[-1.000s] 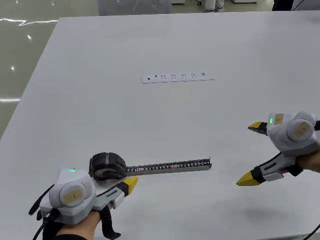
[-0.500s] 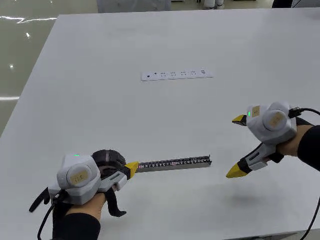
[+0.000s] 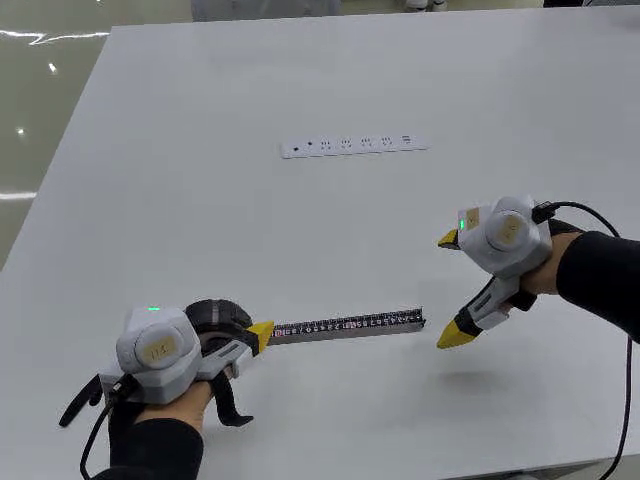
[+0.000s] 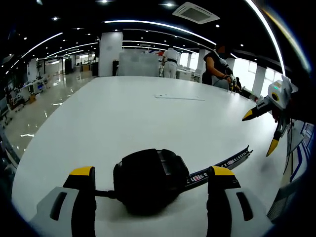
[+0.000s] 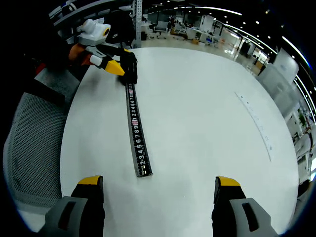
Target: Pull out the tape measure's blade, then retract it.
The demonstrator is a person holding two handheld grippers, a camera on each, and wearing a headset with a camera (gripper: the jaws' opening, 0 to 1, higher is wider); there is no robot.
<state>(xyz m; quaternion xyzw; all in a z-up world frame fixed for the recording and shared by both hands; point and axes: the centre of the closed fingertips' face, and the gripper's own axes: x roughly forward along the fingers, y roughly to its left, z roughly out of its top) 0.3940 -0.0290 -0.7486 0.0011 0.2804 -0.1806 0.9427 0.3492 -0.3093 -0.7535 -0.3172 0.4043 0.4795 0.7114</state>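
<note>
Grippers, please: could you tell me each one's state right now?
Left gripper: open, jaws either side of the tape measure.
Right gripper: open, holding nothing.

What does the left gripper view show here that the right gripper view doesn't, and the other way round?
Left gripper view: the tape measure's case close up between the open fingers of the left gripper, and people beyond the table. Right gripper view: the free end of the blade with readable numerals, and a mesh chair. Both: the blade pulled out flat, and the power strip.
</note>
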